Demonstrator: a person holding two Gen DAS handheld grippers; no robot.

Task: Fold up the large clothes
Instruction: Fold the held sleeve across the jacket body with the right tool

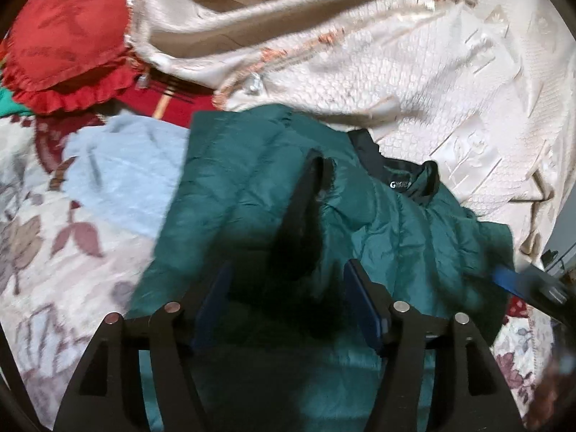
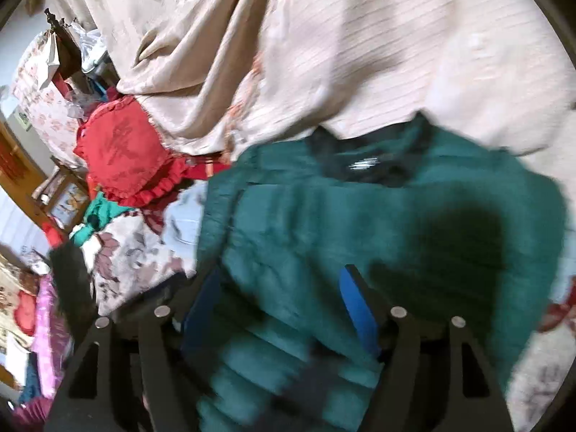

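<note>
A dark green quilted jacket (image 1: 259, 194) lies spread on the bed, its black collar lining and white label (image 1: 399, 184) turned up at the far side. My left gripper (image 1: 288, 306) hovers over the jacket's near part, its blue pads (image 1: 363, 302) apart with no cloth pinched between them. The right wrist view is blurred. There the same jacket (image 2: 360, 223) fills the middle. My right gripper (image 2: 280, 309) stands open just above it, with green fabric lying loose under and between the fingers. My right gripper's blue pad (image 1: 507, 277) also shows at the jacket's right edge.
A rumpled cream bedspread (image 1: 396, 72) is heaped behind the jacket. A red frilled cushion (image 1: 68, 36) lies at the far left, and a light blue cloth (image 1: 126, 165) sits beside the jacket on the floral sheet (image 1: 54, 252). Room clutter (image 2: 43, 187) shows left of the bed.
</note>
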